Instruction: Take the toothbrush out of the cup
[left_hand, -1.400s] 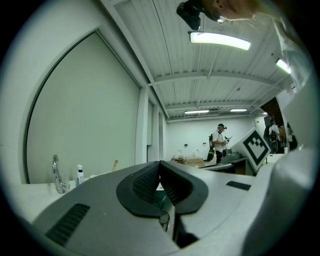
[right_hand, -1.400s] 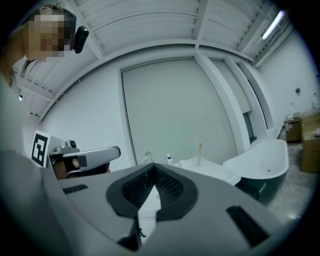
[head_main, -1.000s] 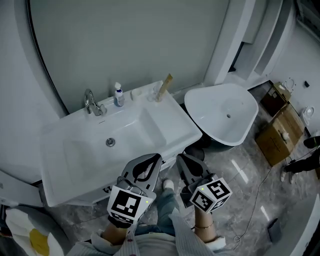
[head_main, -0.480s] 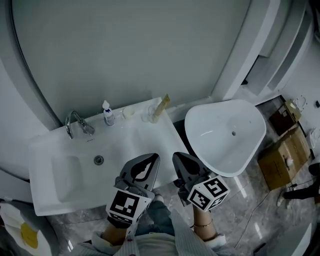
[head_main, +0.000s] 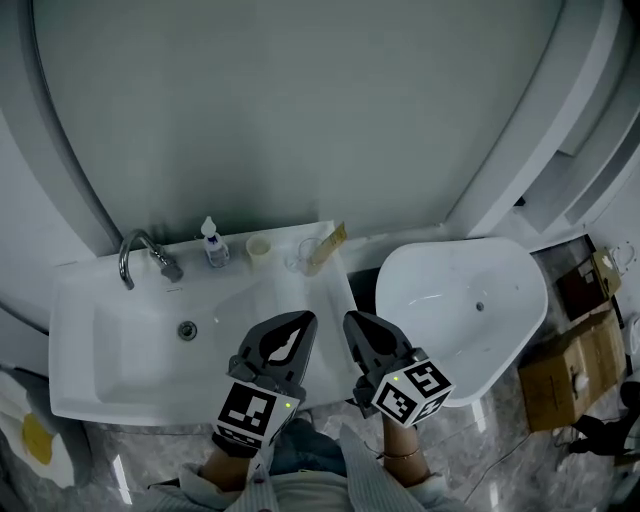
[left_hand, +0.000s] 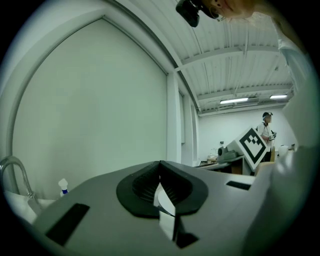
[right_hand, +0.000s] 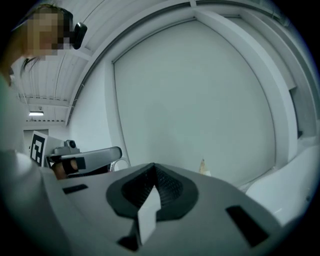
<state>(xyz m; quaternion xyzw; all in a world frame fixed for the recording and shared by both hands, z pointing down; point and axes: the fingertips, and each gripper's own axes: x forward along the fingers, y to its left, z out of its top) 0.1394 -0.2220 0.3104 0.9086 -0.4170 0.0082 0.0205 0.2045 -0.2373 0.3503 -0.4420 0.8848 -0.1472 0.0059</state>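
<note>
left tongs (head_main: 296, 322) and right tongs (head_main: 358, 325) sitting shut, empty; toothbrush (head_main: 329, 244) at counter (head_main: 326, 302) back edge probably handling light, stiff; suggesting pinching upper handle.

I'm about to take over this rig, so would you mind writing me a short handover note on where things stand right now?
Left gripper: shut, empty, held near the front of the sink.
Right gripper: shut, empty, beside the left one and apart from it.
Toothbrush: leaning in the cup on the sink's back ledge, to the right of the bottle.
Done: nothing yet; neither gripper touches the cup or the toothbrush.
Left: reach to the back ledge, open one gripper (probably the right, which is nearer), grip the toothbrush and lift it out.
</note>
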